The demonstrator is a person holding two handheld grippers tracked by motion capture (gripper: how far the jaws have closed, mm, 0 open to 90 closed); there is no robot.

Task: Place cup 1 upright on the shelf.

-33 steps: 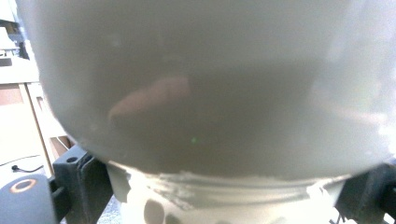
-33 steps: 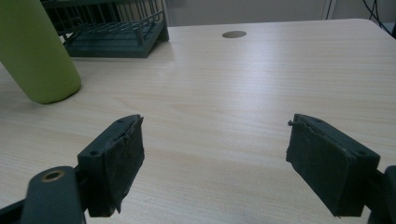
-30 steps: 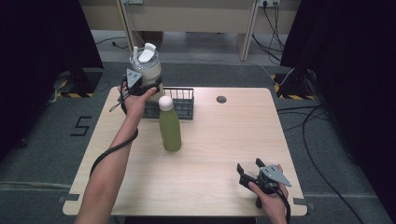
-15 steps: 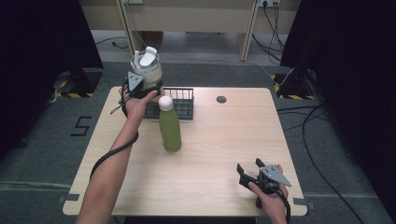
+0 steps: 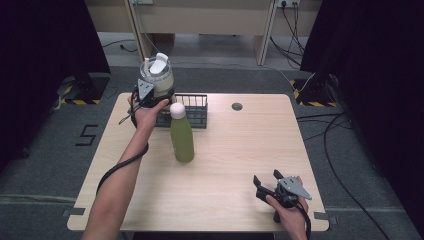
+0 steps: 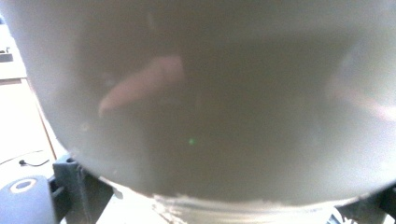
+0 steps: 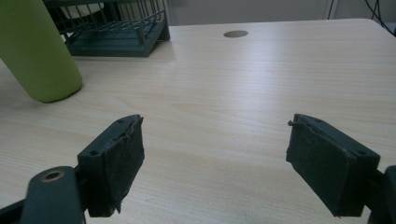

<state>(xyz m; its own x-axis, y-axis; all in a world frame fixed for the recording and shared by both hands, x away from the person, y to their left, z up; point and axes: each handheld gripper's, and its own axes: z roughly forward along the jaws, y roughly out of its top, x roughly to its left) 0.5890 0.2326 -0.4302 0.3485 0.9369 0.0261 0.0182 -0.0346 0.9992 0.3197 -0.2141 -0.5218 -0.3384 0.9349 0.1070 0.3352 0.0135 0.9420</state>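
Translucent jug [image 5: 161, 79], white-lidded, gripped by left tongs [image 5: 150, 96] above the wire basket [image 5: 192, 109]; right tongs [image 5: 267, 187] wide open, empty; next: lower jug into basket.

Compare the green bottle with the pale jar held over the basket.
The green bottle stands on the table; the pale jar is held aloft by the left gripper. The bottle is slim and opaque green, the jar wide and cloudy. Both have white tops.
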